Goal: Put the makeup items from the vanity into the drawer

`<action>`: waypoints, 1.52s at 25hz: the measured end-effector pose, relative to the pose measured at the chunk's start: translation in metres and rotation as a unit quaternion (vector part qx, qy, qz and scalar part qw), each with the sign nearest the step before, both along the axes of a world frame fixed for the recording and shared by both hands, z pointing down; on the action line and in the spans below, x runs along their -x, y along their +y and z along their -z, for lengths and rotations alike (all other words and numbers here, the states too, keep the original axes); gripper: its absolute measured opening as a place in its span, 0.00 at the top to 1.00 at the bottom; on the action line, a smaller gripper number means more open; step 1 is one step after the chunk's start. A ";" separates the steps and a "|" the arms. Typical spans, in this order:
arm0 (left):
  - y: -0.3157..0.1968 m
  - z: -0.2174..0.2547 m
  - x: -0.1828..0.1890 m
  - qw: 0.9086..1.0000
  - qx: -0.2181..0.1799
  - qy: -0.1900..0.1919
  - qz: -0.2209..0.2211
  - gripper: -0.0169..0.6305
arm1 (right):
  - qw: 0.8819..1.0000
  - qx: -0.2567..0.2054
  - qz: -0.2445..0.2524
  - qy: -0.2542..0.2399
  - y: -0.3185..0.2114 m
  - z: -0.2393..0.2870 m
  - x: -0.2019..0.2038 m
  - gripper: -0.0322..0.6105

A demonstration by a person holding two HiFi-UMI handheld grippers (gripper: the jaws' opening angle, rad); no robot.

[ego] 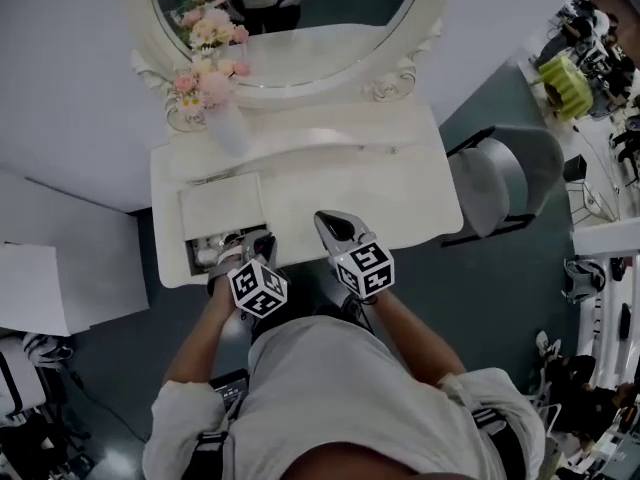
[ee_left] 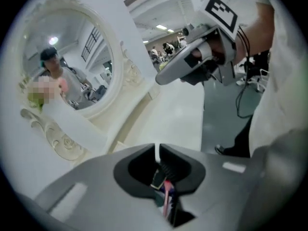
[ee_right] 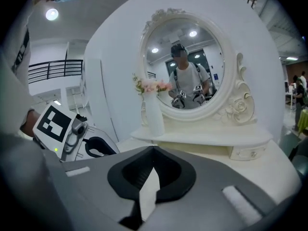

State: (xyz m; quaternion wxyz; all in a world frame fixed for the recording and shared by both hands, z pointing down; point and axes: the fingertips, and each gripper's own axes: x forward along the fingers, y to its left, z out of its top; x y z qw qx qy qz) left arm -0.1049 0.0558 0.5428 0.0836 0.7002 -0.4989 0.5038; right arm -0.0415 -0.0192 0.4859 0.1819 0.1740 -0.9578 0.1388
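Observation:
My left gripper [ego: 262,253] hangs over the open drawer [ego: 196,260] at the vanity's front left. In the left gripper view its jaws stand a thin slit apart [ee_left: 157,154]. Small makeup items [ee_left: 165,189], one dark with a gold edge and one pink, show in the gap lower down. Whether they are pinched or lie in the drawer below I cannot tell. My right gripper [ego: 330,224] sits over the front of the white vanity top [ego: 400,198]. Its jaws are shut [ee_right: 154,150] with nothing between them.
An oval mirror [ego: 300,8] and a white vase of pink flowers [ego: 212,93] stand at the back of the vanity. A raised shelf [ee_right: 202,138] runs below the mirror. A grey chair [ego: 510,178] stands to the right. White furniture [ego: 40,288] is at left.

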 end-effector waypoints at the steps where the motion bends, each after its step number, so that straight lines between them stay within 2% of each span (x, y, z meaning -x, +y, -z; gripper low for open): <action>1: -0.009 0.013 -0.010 1.000 -0.030 -0.002 0.010 0.95 | 1.000 -0.011 -0.007 -0.006 -0.003 0.009 -0.011 0.95; 3: -0.026 0.040 -0.033 0.995 -0.091 0.011 0.036 0.97 | 0.999 -0.034 -0.020 -0.021 -0.009 0.027 -0.033 0.95; 5: -0.041 0.068 -0.061 0.984 -0.151 0.066 0.066 0.97 | 0.997 -0.053 -0.033 -0.037 -0.014 0.045 -0.057 0.95; 7: -0.050 0.093 -0.086 0.963 -0.204 0.139 0.107 0.97 | 0.995 -0.063 -0.048 -0.055 -0.019 0.061 -0.082 0.95; 9: -0.055 0.118 -0.107 0.938 -0.258 0.181 0.147 0.97 | 0.993 -0.073 -0.063 -0.069 -0.024 0.074 -0.106 0.95; 12: -0.054 0.151 -0.137 0.906 -0.328 0.192 0.186 0.97 | 0.989 -0.095 -0.073 -0.081 -0.024 0.087 -0.140 0.95; 14: -0.050 0.167 -0.156 0.887 -0.357 0.203 0.211 0.97 | 0.987 -0.109 -0.072 -0.088 -0.019 0.095 -0.159 0.95; 16: -0.046 0.176 -0.173 0.872 -0.374 0.214 0.231 0.97 | 0.986 -0.121 -0.067 -0.095 -0.011 0.103 -0.175 0.95; 17: -0.044 0.178 -0.182 0.868 -0.377 0.218 0.239 0.97 | 0.985 -0.125 -0.063 -0.098 -0.008 0.107 -0.181 0.95; 21: -0.037 0.174 -0.212 0.863 -0.368 0.238 0.250 0.97 | 0.984 -0.134 -0.052 -0.109 0.004 0.120 -0.201 0.95; 24: -0.039 0.174 -0.226 0.865 -0.369 0.239 0.244 0.97 | 0.982 -0.144 -0.046 -0.114 0.007 0.126 -0.210 0.95; 28: -0.036 0.185 -0.237 0.858 -0.382 0.240 0.244 0.97 | 0.982 -0.145 -0.033 -0.113 0.018 0.129 -0.219 0.95; 38: -0.024 0.184 -0.246 0.864 -0.379 0.230 0.239 0.97 | 0.982 -0.144 -0.025 -0.115 0.031 0.124 -0.227 0.95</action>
